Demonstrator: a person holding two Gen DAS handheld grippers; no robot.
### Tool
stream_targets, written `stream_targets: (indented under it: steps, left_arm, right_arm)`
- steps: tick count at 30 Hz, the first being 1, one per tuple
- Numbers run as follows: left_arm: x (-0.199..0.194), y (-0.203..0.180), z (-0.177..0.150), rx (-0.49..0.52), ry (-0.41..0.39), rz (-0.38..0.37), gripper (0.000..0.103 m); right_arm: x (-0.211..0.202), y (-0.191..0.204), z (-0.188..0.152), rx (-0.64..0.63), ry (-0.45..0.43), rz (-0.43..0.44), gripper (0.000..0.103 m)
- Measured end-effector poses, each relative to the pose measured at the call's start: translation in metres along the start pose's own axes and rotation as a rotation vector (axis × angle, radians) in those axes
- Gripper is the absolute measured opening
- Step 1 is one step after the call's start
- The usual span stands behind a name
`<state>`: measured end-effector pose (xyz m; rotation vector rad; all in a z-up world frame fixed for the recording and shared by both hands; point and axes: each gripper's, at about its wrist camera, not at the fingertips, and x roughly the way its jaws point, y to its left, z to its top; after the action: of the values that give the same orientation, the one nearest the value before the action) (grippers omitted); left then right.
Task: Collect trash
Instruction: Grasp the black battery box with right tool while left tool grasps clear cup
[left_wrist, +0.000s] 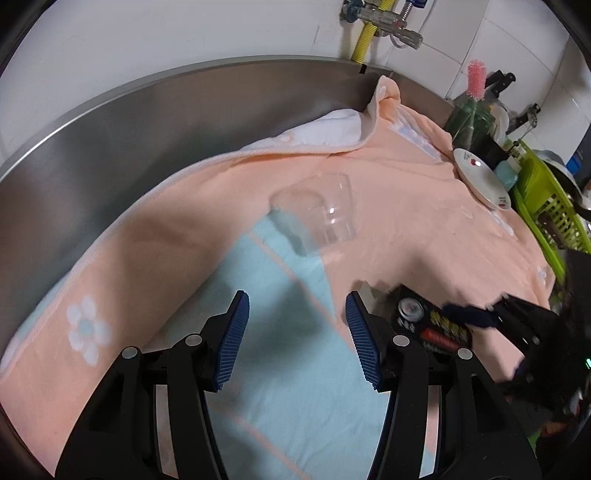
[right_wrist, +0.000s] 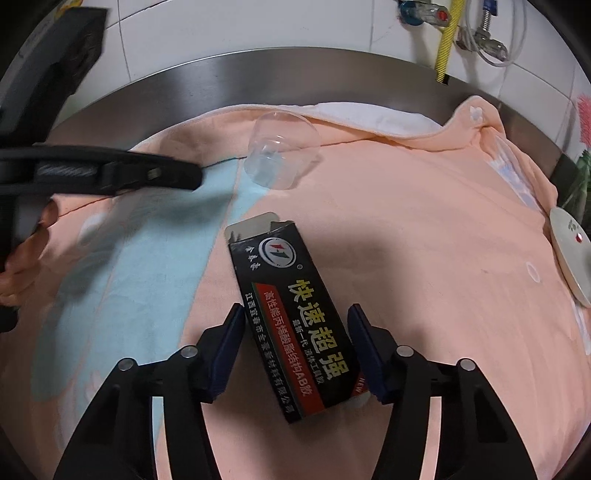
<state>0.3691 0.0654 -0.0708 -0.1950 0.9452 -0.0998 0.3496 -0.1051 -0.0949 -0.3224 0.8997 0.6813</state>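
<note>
Right wrist view: the right gripper (right_wrist: 295, 350) straddles a black glue box (right_wrist: 291, 321) on the peach towel (right_wrist: 424, 229).
Its pads flank the box without clearly pressing, ready to lift it as trash. Yellow print reads "快速超强", with "AB胶" below. A clear plastic cup (right_wrist: 280, 151) lies tipped at 12 o'clock. The left gripper (left_wrist: 295, 339) hangs open and empty.
</note>
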Motion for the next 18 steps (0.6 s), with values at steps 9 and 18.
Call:
stream_targets:
  steps: [9,18]
  left_arm:
    - [0.035,-0.019,0.038,0.004,0.006,0.045,0.071]
    - [0.069,-0.022,0.063,-0.062,0.040,0.096,0.071]
  right_arm:
    - [-0.022,-0.008,-0.026,0.048,0.019,-0.003,0.052]
    - [-0.034,-0.007,-0.043,0.060,0.039,0.006,0.052]
